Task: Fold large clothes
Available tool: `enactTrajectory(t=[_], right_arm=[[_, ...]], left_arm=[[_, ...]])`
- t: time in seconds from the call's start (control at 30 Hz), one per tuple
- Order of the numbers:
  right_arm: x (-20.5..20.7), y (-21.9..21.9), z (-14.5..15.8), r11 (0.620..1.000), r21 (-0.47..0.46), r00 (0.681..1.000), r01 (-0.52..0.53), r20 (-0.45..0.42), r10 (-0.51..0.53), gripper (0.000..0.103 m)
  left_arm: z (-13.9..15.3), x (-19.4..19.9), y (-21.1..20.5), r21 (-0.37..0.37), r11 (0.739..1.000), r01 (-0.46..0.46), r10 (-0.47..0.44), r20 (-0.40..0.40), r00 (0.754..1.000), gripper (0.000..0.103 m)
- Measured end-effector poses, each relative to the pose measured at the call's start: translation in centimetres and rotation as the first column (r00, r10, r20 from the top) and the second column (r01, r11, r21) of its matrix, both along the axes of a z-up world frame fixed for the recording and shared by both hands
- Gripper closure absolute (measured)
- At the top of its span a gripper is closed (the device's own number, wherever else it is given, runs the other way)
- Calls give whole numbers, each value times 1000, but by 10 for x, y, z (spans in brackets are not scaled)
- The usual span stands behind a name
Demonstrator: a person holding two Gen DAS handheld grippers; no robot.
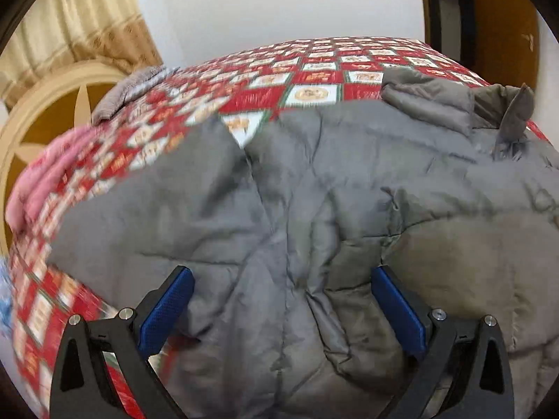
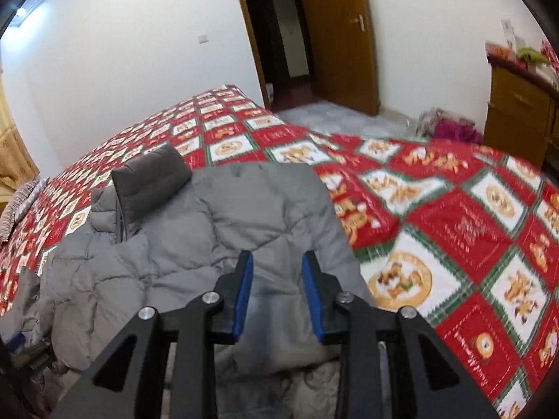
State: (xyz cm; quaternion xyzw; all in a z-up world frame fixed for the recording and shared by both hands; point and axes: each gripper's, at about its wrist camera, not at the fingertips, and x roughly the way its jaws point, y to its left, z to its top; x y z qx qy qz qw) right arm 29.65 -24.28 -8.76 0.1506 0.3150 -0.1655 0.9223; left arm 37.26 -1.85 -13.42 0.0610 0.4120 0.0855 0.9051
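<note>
Grey quilted puffer jacket lies spread on the bed's red, white and green patchwork quilt, nearest the cameras. Over its lower panel the left gripper hangs with blue pads wide apart, nothing between them. Over a folded-in panel near the jacket's right edge, the right gripper has its jaws narrow; whether they pinch fabric I cannot tell. Farther off, the dark collar stands up. Likely risk: slippery padding springs back or slides from a shallow pinch, undoing the fold
</note>
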Motion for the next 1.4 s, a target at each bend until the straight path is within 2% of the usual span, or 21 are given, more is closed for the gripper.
enactTrajectory(t=[0.13, 0.33, 0.4, 0.47, 0.57, 0.63, 0.7, 0.73, 0.77, 0.83, 0.9, 0.93, 0.97, 1.07, 1.13, 1.2, 1.23, 1.27, 1.33, 1.37, 1.4], right_arm=[[18, 2, -34, 999, -1, 992, -34, -120, 34, 65], [26, 16, -37, 995, -95, 985, -42, -169, 25, 59], [24, 15, -37, 995, -82, 987, -48, -158, 35, 54], [21, 15, -38, 996, -71, 988, -60, -145, 49, 49], [23, 18, -38, 993, -80, 987, -83, -145, 71, 38], [28, 22, -37, 991, -100, 985, -87, -156, 71, 36], [28, 24, -37, 989, -120, 984, -86, -163, 66, 35], [28, 25, -38, 988, -127, 984, -86, -165, 65, 35], [28, 25, -38, 988, -128, 984, -86, -165, 64, 35], [27, 25, -38, 988, -128, 984, -86, -164, 64, 35], [27, 25, -38, 988, -129, 984, -85, -164, 63, 35], [27, 25, -38, 988, -131, 984, -85, -165, 63, 35], [27, 25, -38, 988, -131, 984, -85, -165, 63, 35], [26, 24, -38, 987, -135, 984, -84, -166, 61, 35], [27, 25, -38, 987, -136, 984, -84, -166, 61, 34], [27, 24, -38, 987, -137, 984, -84, -167, 61, 34], [27, 24, -38, 987, -137, 984, -84, -167, 61, 34], [27, 25, -38, 987, -137, 984, -84, -167, 61, 34], [26, 24, -38, 987, -140, 984, -84, -167, 60, 34], [26, 24, -38, 986, -141, 984, -84, -167, 60, 34], [26, 24, -38, 986, -141, 984, -84, -167, 60, 34]], left_arm=[[-3, 0, -3, 8, 1000, 7, -7, 0, 1000, 1], [-3, 0, -3, -8, 1000, 11, -11, -8, 1000, 1], [3, -1, 6, -72, 996, 47, -49, -28, 998, 1], [21, -18, 30, -165, 984, 61, -57, 29, 998, 1], [53, -53, 99, -297, 954, -35, 85, 159, 984, 1], [64, -68, 162, -385, 908, -167, 246, 165, 955, 1], [64, -75, 218, -454, 840, -297, 392, 128, 911, 1], [61, -77, 244, -486, 796, -360, 463, 106, 880, 1], [54, -79, 277, -522, 725, -449, 557, 63, 828, 1], [41, -80, 318, -579, 604, -547, 668, -7, 744, 1], [29, -75, 339, -624, 532, -572, 699, -58, 713, 1], [23, -69, 345, -635, 512, -578, 698, -84, 711, 1], [18, -62, 349, -640, 504, -581, 693, -102, 713, 1], [5, -42, 351, -623, 516, -589, 688, -108, 717, 1], [6, -40, 347, -592, 549, -590, 698, -64, 714, 5], [5, -34, 338, -559, 593, -579, 680, -37, 732, 41], [3, -32, 338, -574, 606, -551, 654, -34, 755, 72], [-1, -30, 341, -608, 603, -517, 627, -40, 778, 86], [-6, -31, 346, -663, 572, -482, 614, -43, 788, 93], [-4, -31, 348, -661, 580, -477, 613, -32, 790, 95], [4, -29, 345, -642, 609, -466, 607, -3, 795, 96]])
